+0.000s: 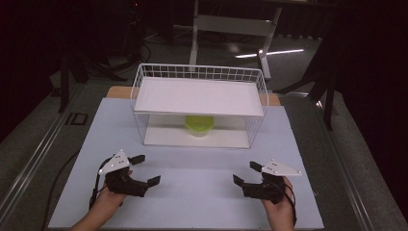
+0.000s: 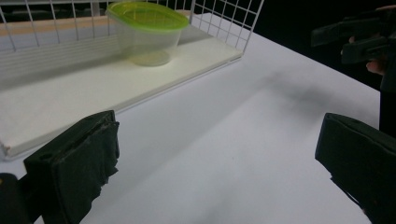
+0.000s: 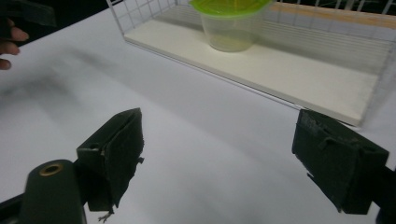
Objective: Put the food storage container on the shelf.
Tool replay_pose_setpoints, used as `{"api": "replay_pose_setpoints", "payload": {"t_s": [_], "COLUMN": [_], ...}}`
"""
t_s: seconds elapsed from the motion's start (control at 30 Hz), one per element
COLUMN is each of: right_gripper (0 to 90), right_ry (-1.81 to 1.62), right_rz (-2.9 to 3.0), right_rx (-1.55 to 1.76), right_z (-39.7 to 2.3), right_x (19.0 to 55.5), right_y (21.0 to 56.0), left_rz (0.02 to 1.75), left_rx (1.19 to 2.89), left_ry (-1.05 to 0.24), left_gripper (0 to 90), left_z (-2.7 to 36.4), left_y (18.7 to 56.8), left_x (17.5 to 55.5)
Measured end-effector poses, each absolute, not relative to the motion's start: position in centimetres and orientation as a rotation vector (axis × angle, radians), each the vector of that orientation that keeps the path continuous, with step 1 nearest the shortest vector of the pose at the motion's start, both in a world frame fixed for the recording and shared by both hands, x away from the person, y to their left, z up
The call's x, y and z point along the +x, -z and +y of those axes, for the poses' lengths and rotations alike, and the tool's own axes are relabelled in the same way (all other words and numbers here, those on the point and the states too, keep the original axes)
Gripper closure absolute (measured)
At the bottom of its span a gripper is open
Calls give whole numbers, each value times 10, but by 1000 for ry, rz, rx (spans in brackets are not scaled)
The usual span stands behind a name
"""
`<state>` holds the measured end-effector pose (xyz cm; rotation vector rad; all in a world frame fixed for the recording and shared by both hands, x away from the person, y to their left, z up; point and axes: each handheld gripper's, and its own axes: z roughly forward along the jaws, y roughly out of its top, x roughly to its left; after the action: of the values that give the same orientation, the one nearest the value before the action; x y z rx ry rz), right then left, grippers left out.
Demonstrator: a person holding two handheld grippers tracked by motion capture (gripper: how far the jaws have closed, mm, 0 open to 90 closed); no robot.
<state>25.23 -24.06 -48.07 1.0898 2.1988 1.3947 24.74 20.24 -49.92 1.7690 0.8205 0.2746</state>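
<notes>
A clear plastic container with a lime-green lid (image 1: 199, 125) (image 2: 145, 31) (image 3: 230, 23) stands on the lower shelf of a white wire rack (image 1: 139, 91) (image 2: 219, 21) (image 3: 140, 14). The rack has a flat white top board (image 1: 199, 96) and sits at the middle back of the white table mat. My left gripper (image 1: 146, 169) (image 2: 217, 163) rests open at the front left, with nothing between its jaws. At the front right my right gripper (image 1: 245, 173) (image 3: 217, 158) is open and empty too. Both are well in front of the rack.
The white mat (image 1: 192, 192) lies on a grey table whose edges drop to a dark floor. A white stand (image 1: 231, 29) is behind the rack. In the left gripper view the other hand's gripper (image 2: 359, 39) shows at the far right.
</notes>
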Motion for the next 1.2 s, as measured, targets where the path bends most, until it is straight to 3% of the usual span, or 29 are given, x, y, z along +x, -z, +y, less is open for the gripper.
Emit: {"api": "replay_pose_setpoints", "payload": {"t_s": [0.73,1.2], "right_gripper": [164,164], "right_ry": [-1338,-1388], "right_rz": [2204,2248], "right_rx": [1098,1055], "right_z": [-284,-277], "right_x": [241,242], "right_y": [492,505], "left_rz": [852,843], "left_rx": [1783,1763], "left_ry": [-305,-302], "left_gripper": [5,5], "left_z": [230,233], "left_y": [503,511], "left_x": [227,225]}}
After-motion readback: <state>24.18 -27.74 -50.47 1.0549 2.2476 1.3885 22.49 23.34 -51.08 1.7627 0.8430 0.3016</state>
